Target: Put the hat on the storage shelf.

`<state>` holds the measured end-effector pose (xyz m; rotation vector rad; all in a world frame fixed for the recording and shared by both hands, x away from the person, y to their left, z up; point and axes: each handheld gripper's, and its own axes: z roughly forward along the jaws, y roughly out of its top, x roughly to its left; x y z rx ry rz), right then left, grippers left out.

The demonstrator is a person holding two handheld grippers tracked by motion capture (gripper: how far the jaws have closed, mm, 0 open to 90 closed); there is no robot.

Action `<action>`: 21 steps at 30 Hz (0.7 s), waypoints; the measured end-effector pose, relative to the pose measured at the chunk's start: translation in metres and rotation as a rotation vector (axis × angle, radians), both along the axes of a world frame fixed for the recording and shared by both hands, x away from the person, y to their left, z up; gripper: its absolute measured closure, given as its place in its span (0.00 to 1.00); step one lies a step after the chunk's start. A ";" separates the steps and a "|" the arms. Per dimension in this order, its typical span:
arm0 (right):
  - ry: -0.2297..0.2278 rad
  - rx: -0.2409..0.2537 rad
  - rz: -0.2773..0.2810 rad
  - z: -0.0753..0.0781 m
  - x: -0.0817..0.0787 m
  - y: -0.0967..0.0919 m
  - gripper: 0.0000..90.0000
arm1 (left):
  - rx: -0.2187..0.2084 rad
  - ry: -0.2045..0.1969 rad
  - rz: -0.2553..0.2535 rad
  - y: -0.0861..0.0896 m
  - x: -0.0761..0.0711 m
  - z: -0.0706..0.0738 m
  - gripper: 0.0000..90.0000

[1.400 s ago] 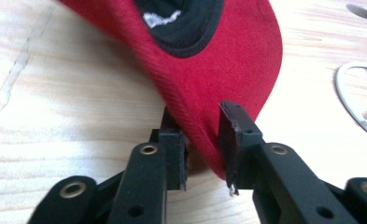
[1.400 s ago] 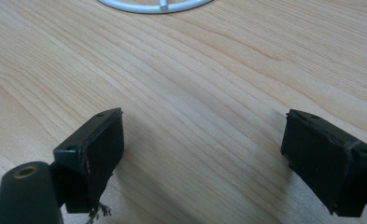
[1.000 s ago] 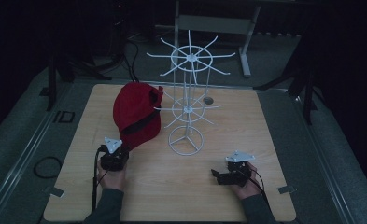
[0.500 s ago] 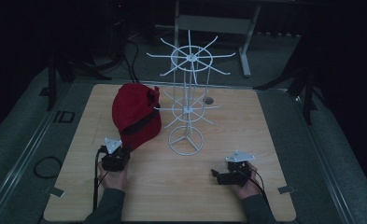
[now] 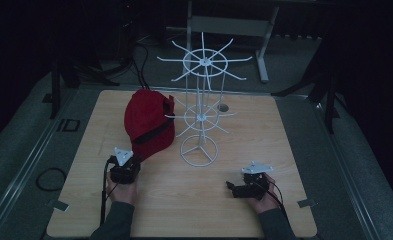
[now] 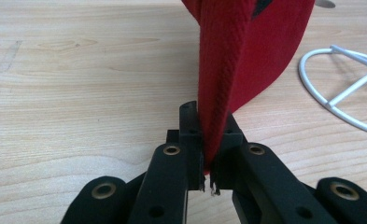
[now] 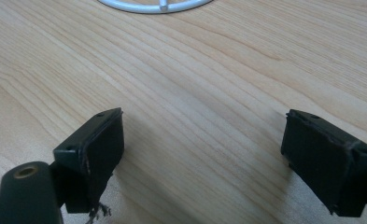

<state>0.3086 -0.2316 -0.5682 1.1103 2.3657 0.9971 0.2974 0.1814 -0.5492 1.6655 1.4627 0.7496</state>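
Red twill, thick and stiff at the brim edge, pinched upright between the fingers of the left gripper: a red cap resting toward the left half of the surface, just beside the ringed foot of the white wire rack. Best handled by keeping that pinch firm and deep on the brim, lifting straight up before swinging toward a rack arm, and steering clear of the lower spokes, which look ready to snag the black back strap. Likely to flop at the crown once raised, so a slow lift seems wise. Soft domed crown, dark band across the rear, brim pointing to the near edge. Farther out, near the right front corner, right gripper lying low with fingers spread wide, holding nothing over bare wood.
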 end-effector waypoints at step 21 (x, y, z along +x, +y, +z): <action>-0.001 0.000 0.000 0.000 0.000 0.000 0.15 | 0.011 0.023 -0.017 -0.004 0.004 -0.009 0.93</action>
